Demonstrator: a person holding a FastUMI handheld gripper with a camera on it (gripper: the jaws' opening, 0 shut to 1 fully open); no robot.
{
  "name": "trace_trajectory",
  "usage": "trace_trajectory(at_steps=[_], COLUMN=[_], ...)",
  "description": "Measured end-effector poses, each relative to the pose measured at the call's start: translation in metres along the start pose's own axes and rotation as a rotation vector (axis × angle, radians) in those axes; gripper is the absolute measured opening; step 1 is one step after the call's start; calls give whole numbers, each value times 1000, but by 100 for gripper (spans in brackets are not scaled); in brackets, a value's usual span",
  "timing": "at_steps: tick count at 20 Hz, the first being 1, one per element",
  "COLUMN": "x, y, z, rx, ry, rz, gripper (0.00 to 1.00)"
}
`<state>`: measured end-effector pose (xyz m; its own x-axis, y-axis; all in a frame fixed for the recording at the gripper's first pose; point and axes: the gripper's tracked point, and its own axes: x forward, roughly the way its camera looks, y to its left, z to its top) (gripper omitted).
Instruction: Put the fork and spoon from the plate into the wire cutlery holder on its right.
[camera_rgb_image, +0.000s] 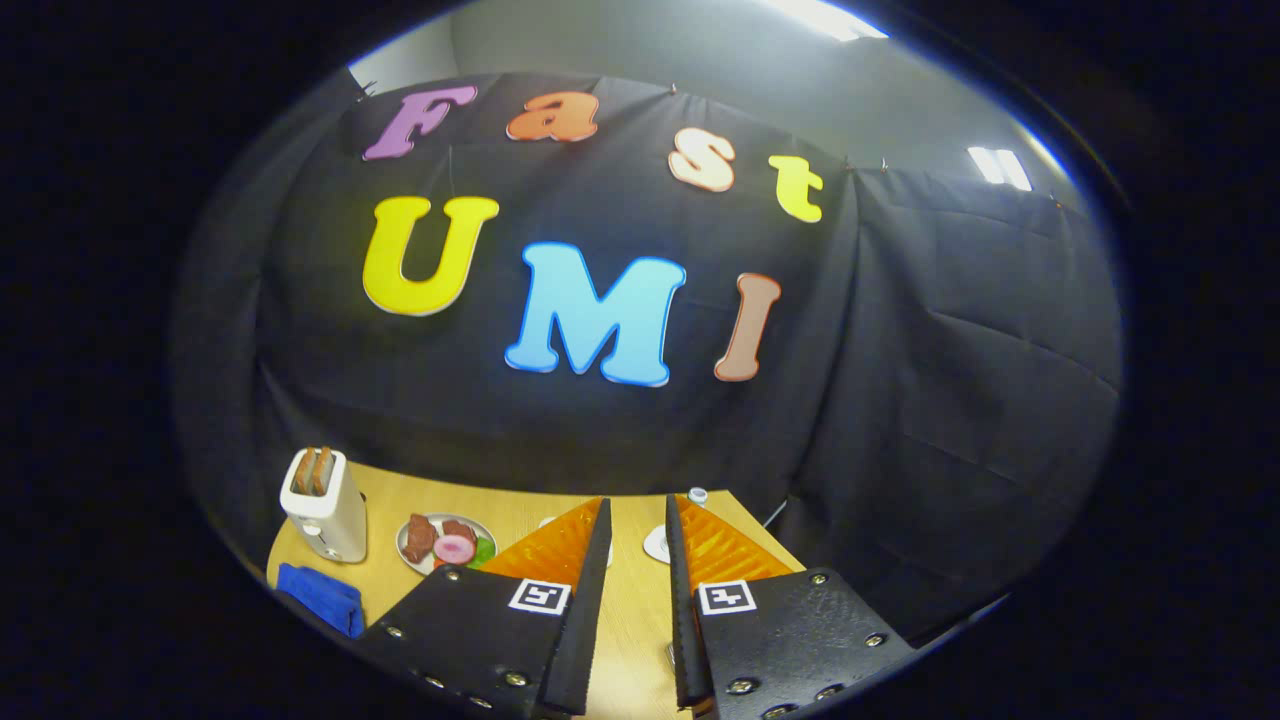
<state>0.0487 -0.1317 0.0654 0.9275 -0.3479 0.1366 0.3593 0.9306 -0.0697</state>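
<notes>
Gripper (638, 500) raised above a wooden table (630, 610) and aimed more at the black cloth wall (950, 400) than at the tabletop. Jaws apart, with a narrow gap between the two fingers (590, 580) and clamped on nothing; bare wood in the gap. Just ahead of the fingertips, near the table's far edge, a white rounded rim (655, 545), mostly hidden behind the right finger, too little on view to tell whether plate or something else. Another sliver of white (546, 522) just past the left finger's outer edge, likewise too hidden to name. Fork and spoon: cannot be made out from here, so neither long axis nor pointing direction can be told; same for the wire holder. Beyond the right fingertip, at the far edge, a small capped thing (697, 495), upright. Well to the left of the fingers, a white toaster (325, 510) with two brown slices of toast (312, 470) standing in its slots. Between toaster and left finger, a plate of toy food (445, 545) holding brown pieces, a pink ring and something green. Nearer than the toaster, at the table's left edge, a folded blue cloth (322, 597). Overhead, bright ceiling lights (1000, 165).
</notes>
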Motion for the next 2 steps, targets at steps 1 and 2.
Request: trace_trajectory(at_steps=[1, 2], x=[-6, -11], y=[7, 13], z=[13, 20], rx=[21, 37], ry=[-43, -67], rz=[11, 27], gripper=[33, 32])
